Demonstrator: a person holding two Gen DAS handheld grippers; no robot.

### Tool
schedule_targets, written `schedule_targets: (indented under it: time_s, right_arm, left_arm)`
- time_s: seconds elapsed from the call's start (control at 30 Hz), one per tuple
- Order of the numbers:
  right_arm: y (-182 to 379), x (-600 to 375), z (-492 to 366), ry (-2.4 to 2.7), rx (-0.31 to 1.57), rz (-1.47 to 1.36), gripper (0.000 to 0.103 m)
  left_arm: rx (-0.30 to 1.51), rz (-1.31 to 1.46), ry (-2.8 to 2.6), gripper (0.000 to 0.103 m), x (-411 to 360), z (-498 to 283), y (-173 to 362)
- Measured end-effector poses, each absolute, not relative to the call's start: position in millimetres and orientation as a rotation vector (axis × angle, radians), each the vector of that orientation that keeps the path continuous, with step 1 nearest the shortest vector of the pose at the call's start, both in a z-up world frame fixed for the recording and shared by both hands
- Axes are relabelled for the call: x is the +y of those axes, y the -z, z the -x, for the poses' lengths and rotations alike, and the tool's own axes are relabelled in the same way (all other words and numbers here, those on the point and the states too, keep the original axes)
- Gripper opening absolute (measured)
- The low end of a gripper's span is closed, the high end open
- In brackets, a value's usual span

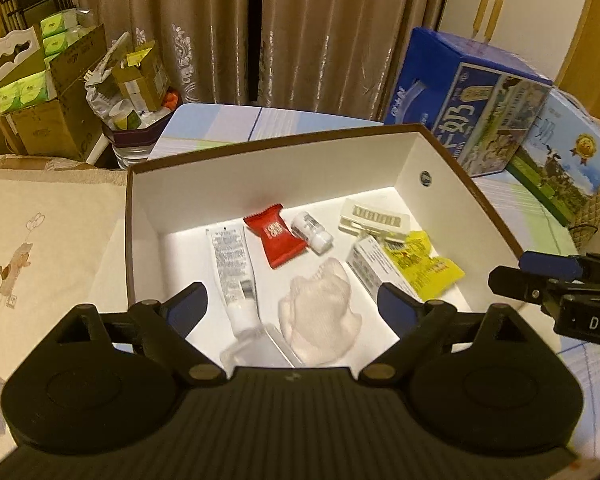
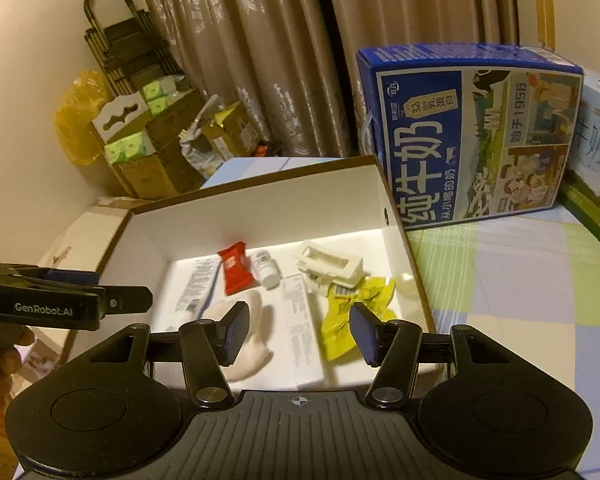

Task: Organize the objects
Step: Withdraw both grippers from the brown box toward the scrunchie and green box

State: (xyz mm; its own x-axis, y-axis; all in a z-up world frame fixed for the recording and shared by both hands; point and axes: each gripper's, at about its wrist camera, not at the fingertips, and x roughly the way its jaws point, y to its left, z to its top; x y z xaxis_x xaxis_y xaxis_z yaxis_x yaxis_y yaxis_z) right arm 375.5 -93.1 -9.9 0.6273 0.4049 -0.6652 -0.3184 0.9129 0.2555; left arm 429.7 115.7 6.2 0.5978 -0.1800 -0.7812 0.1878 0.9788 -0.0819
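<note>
The white cardboard box [image 1: 440, 160] sits on a checked tablecloth [image 2: 520, 272] and already holds the small things: a white tube [image 1: 232, 264], a red sachet [image 1: 274, 240], a small white bottle [image 1: 312, 230], a cream hair claw [image 1: 374, 220], a yellow packet [image 1: 424, 264], a flat white carton [image 1: 374, 270] and a crumpled white sock [image 1: 320, 316]. Nothing is gripped. The left gripper [image 1: 292, 300] hangs over the near end, jaws spread wide around the tube's cap and the sock; the right gripper [image 2: 298, 330] hovers with jaws parted above the carton and yellow packet. I judge this a pause between placements or a tidying inside the box; the next move calls for settling on one item and lowering squarely onto it.

The left view alone shows a clear plastic piece [image 1: 260, 344] by the tube's cap and an embroidered cloth [image 1: 40, 248] outside the box. The right view alone shows the milk carton's [image 2: 472, 136] printed front and the person's fingers [image 2: 4, 364].
</note>
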Motion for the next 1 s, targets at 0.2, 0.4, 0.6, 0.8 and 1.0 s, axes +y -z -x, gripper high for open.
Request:
schedule_targets:
  time_s: [0.2,0.4,0.6,0.8,1.0]
  right_arm:
    - [1,-96,-344,-0.416,0.781,-0.126,0.054]
    - [-5,-100,-314,-0.406,0.782,-0.135,0.055]
    - [-4,-109,-283,-0.399,0.788,-0.151,0.056]
    - [-1,-116,-255,-0.397,0.802,-0.158,0.057]
    - [2,-122,-233,-0.390,0.823,-0.140,0.058]
  left_arm:
    - [0.902,0.003,0.228,0.090,113,-396,-14]
    - [0.911,0.012,0.241,0.091,109,-366,-15]
    - [0.923,0.012,0.245,0.091,107,-334,-14]
    - [0.923,0.007,0.255,0.091,103,-306,-17]
    - [0.932,-0.006,0.254,0.092,98,-281,-13]
